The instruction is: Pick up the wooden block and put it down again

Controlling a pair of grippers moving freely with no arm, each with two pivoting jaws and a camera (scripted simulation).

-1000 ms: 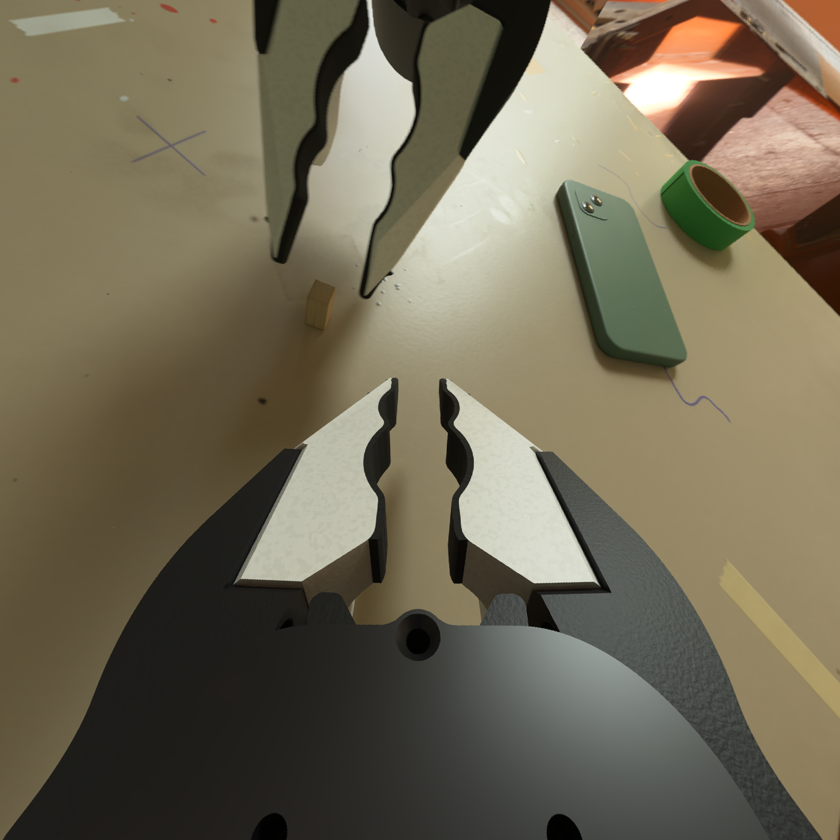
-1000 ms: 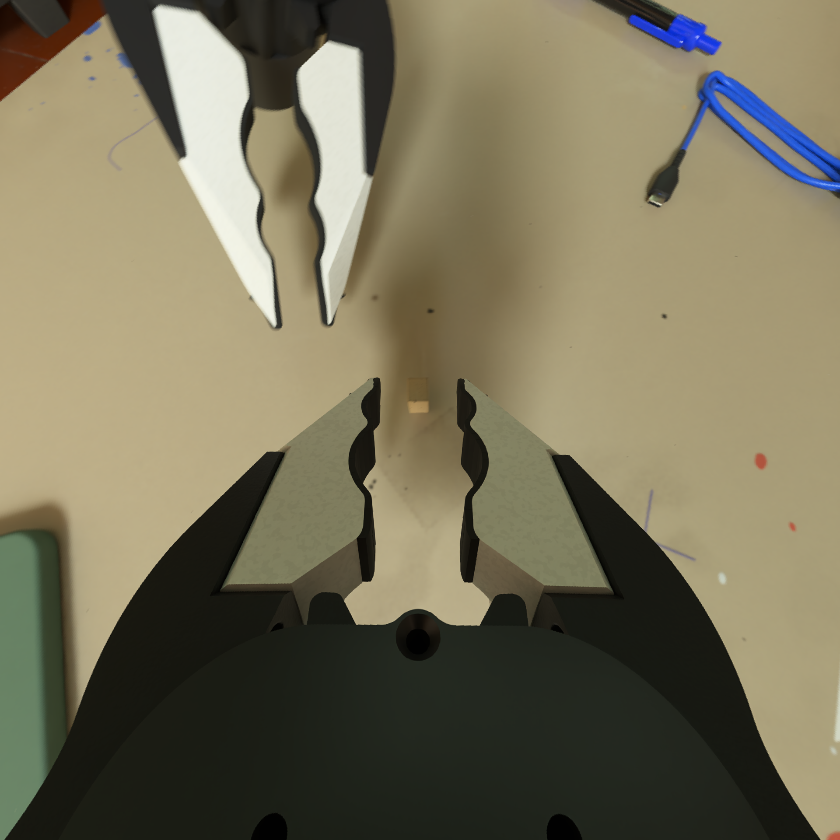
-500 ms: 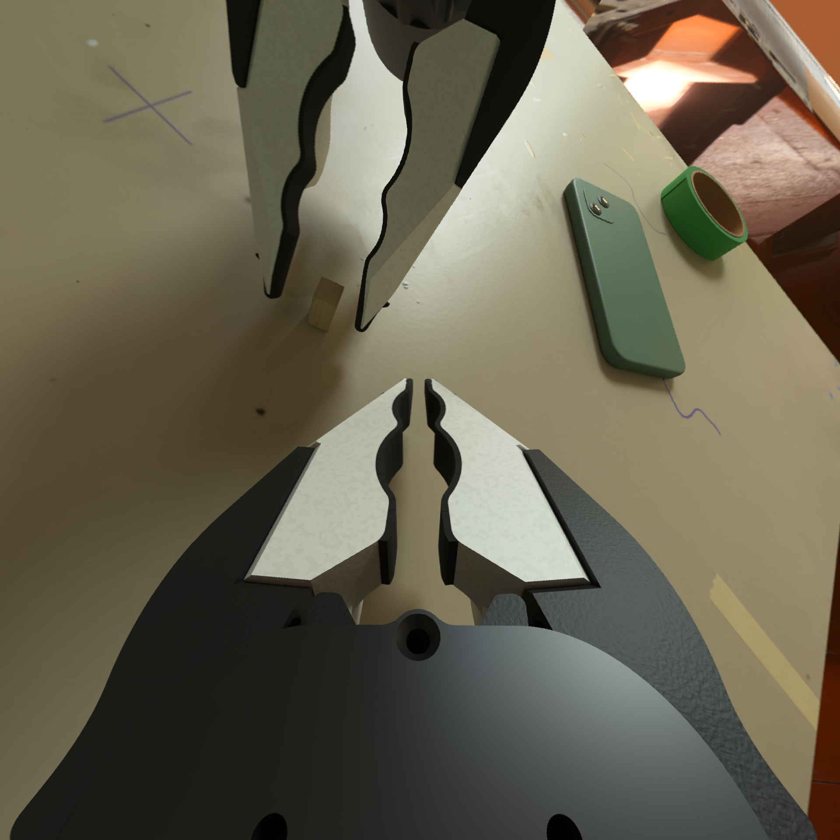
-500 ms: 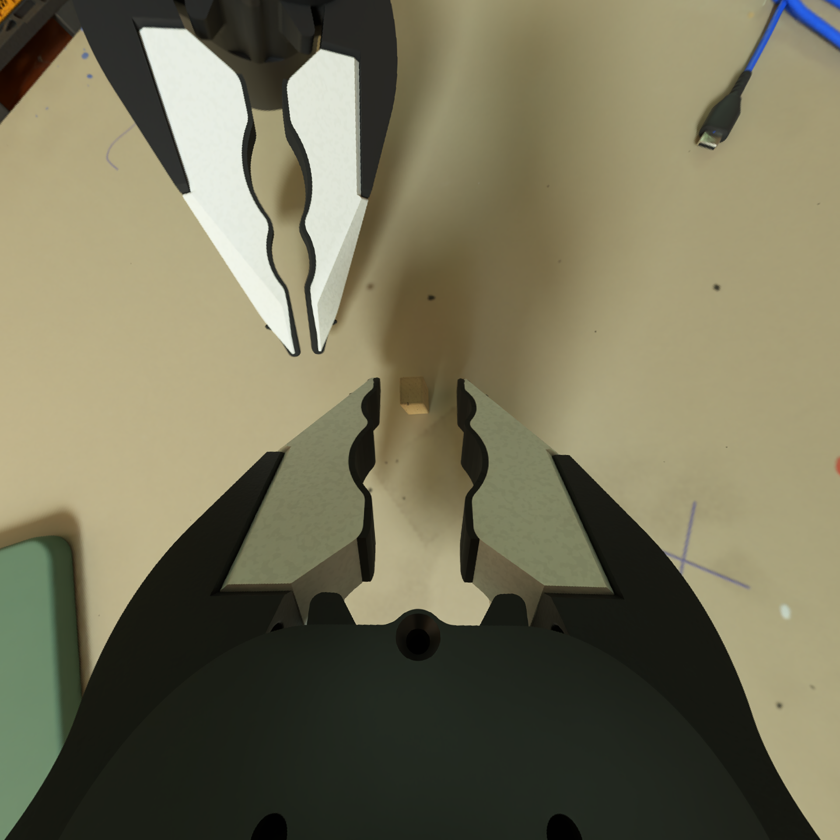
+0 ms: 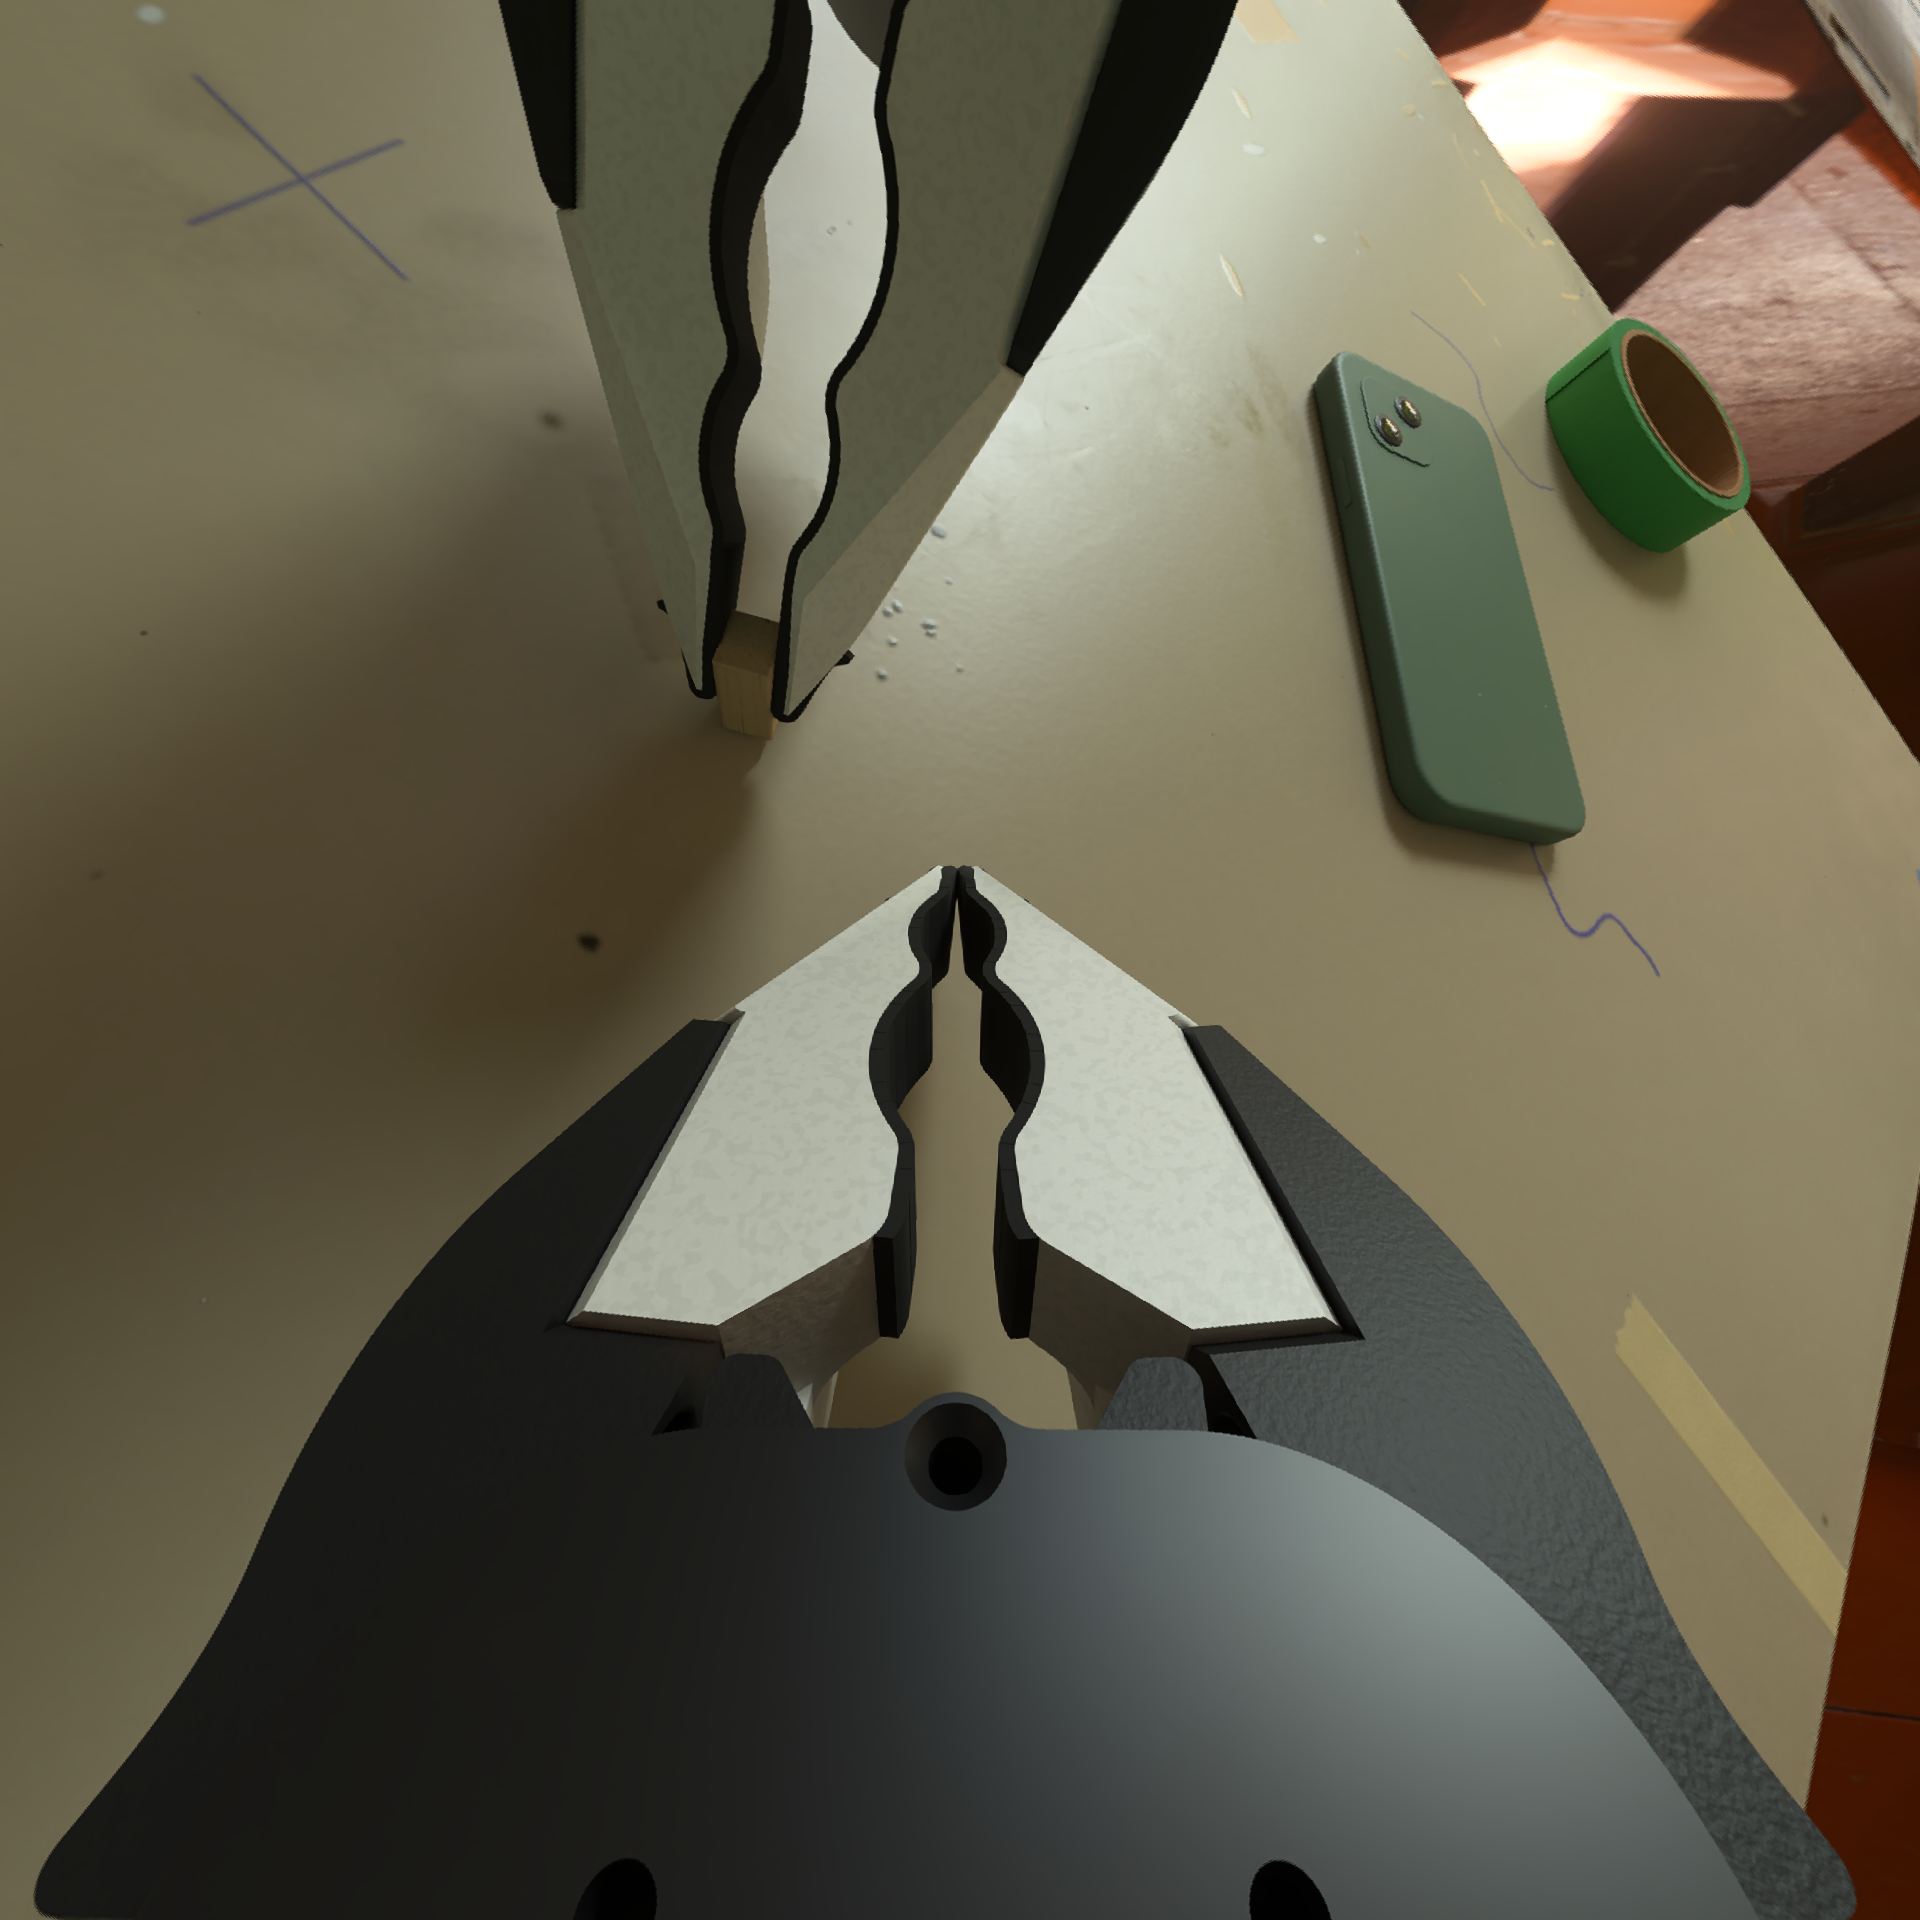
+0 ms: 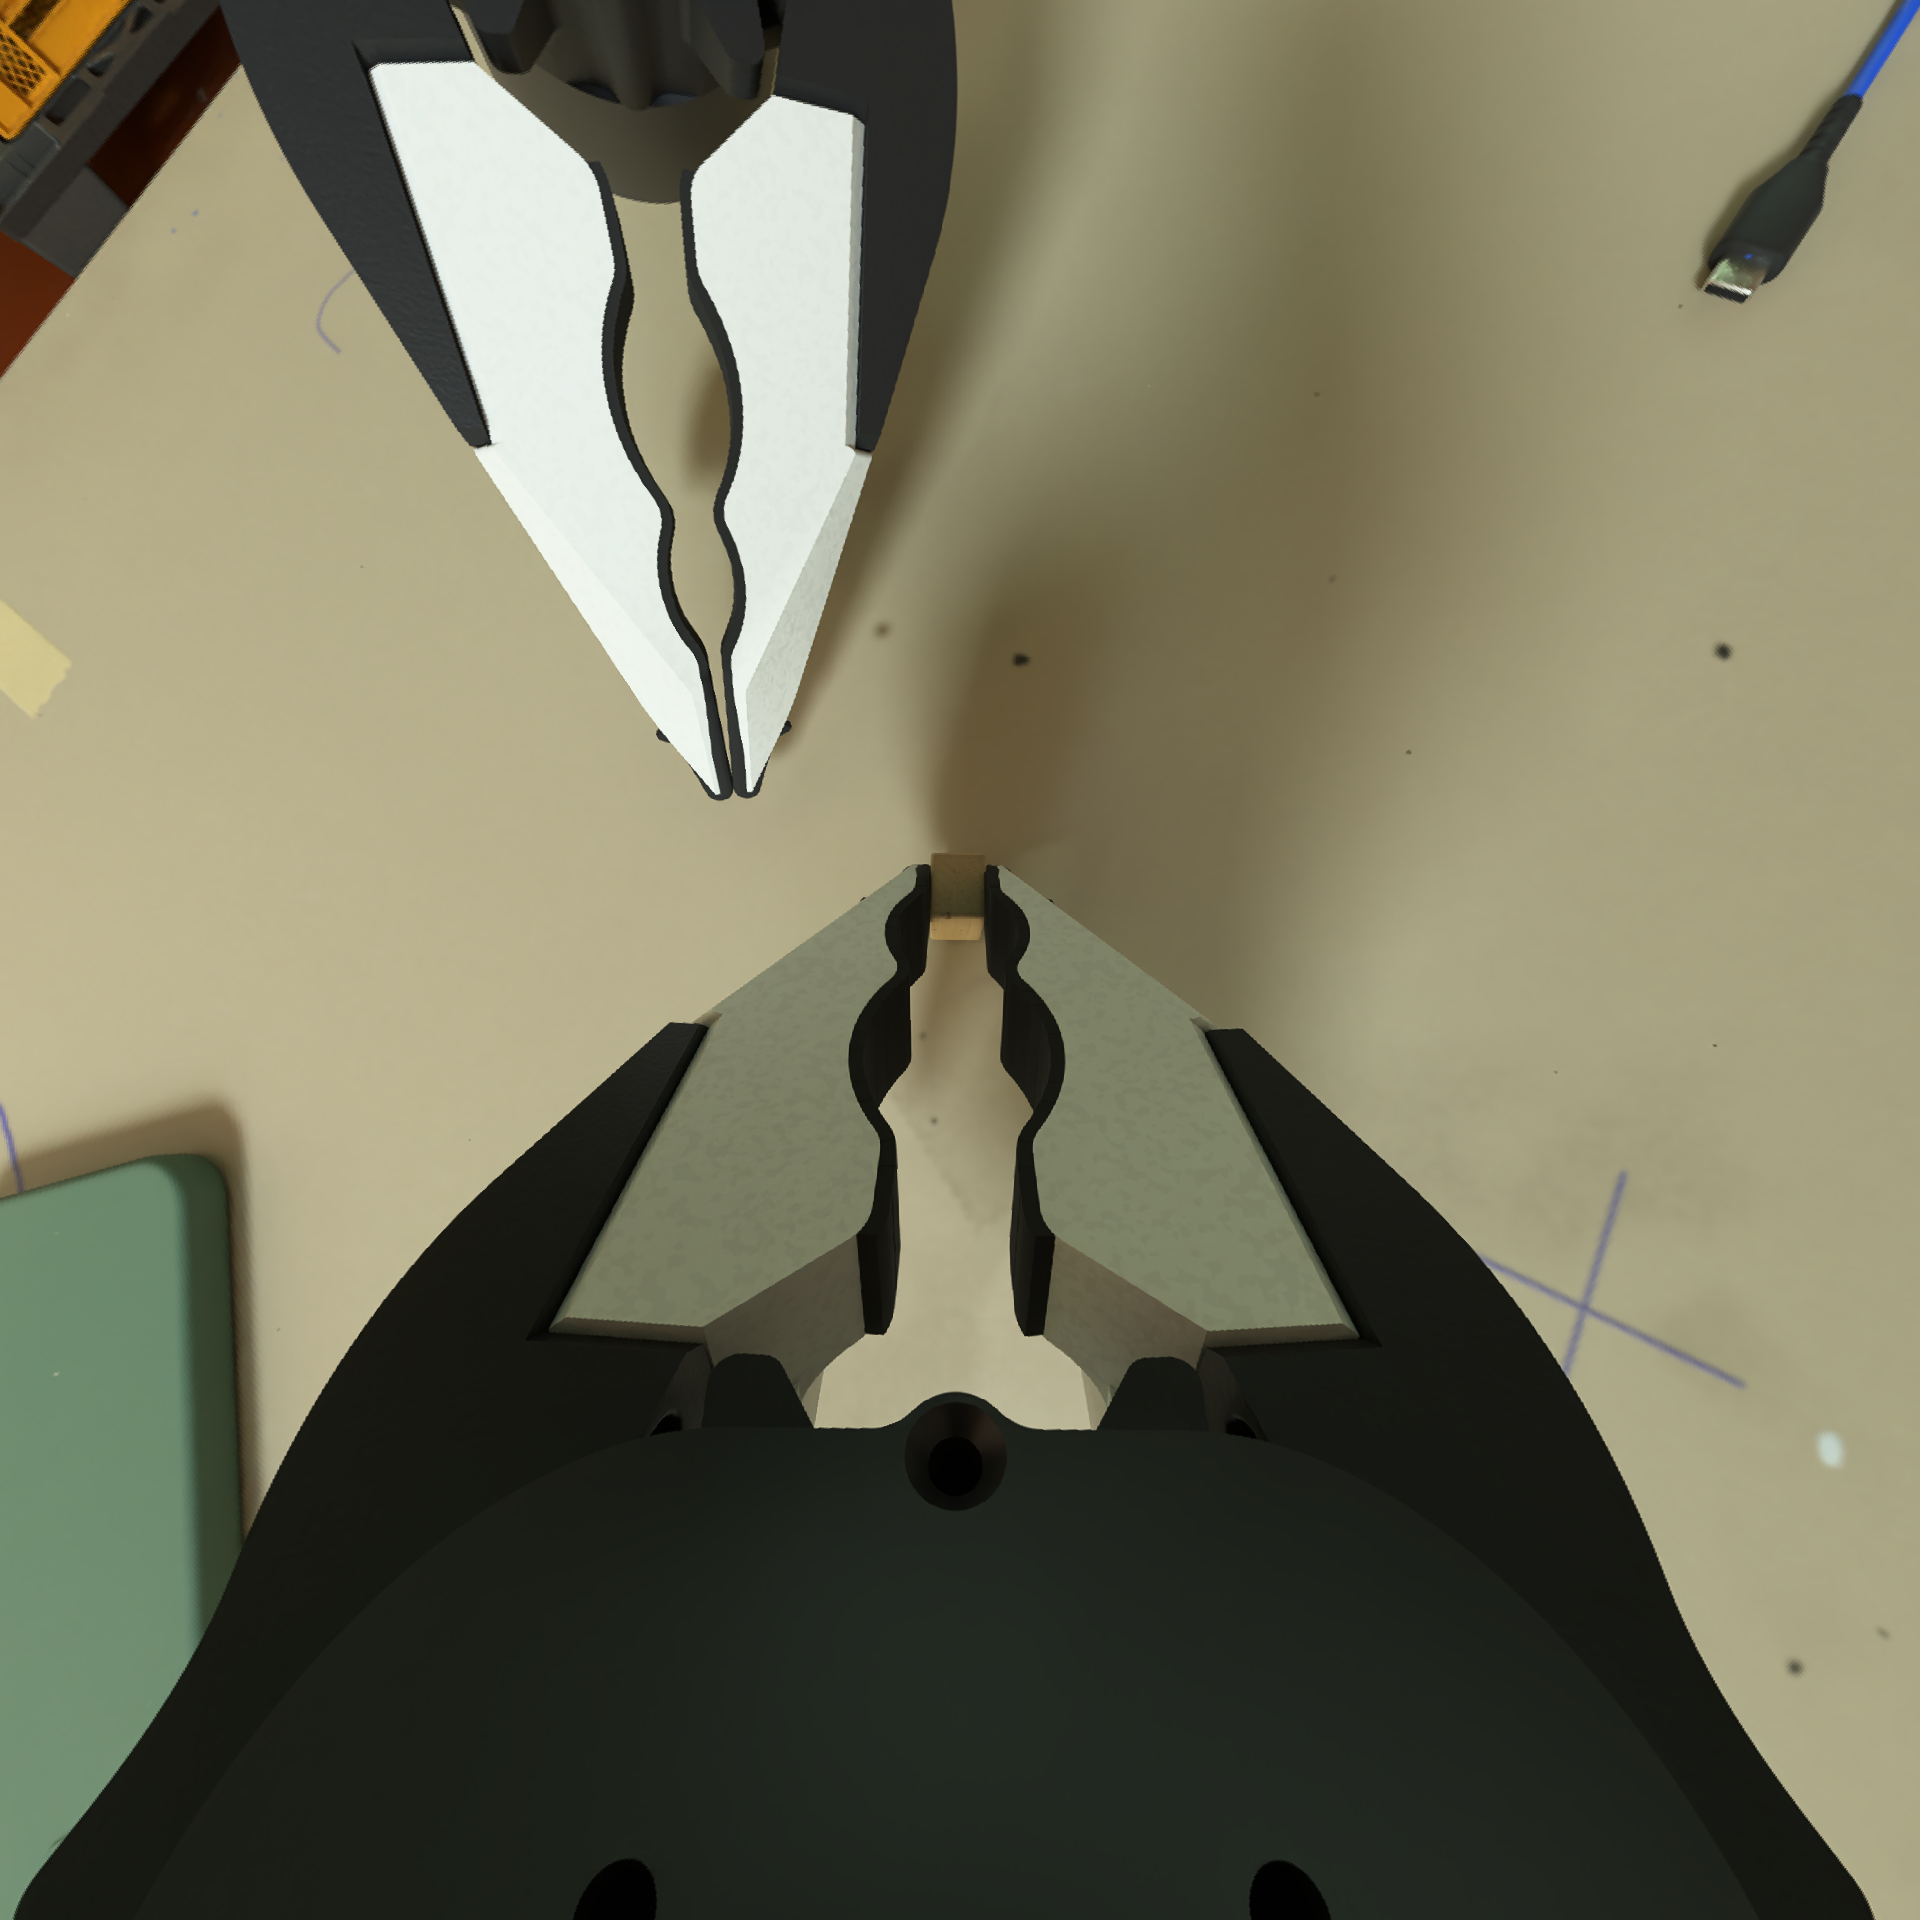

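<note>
The small pale wooden block point(image 6: 957, 902) stands on the tan table, clamped between the tips of my right gripper point(image 6: 956, 883). In the left wrist view the block point(image 5: 747, 690) shows between the same olive-padded fingers, with my right gripper point(image 5: 750, 698) reaching down from the top; the block's base touches the table. My left gripper point(image 5: 954, 875) has white pads, is shut and holds nothing, and hovers a short way from the block. It also shows in the right wrist view point(image 6: 729, 781), up and left of the block.
A green phone point(image 5: 1449, 603) lies to the right, with a green tape roll point(image 5: 1647, 436) beyond it near the table's right edge. The phone's corner point(image 6: 104, 1455) shows at lower left. A blue cable plug point(image 6: 1766, 229) lies far right. Pen crosses mark the table.
My right gripper has come down around the block and closed on it. My left gripper has closed from a narrow gap to fully shut.
</note>
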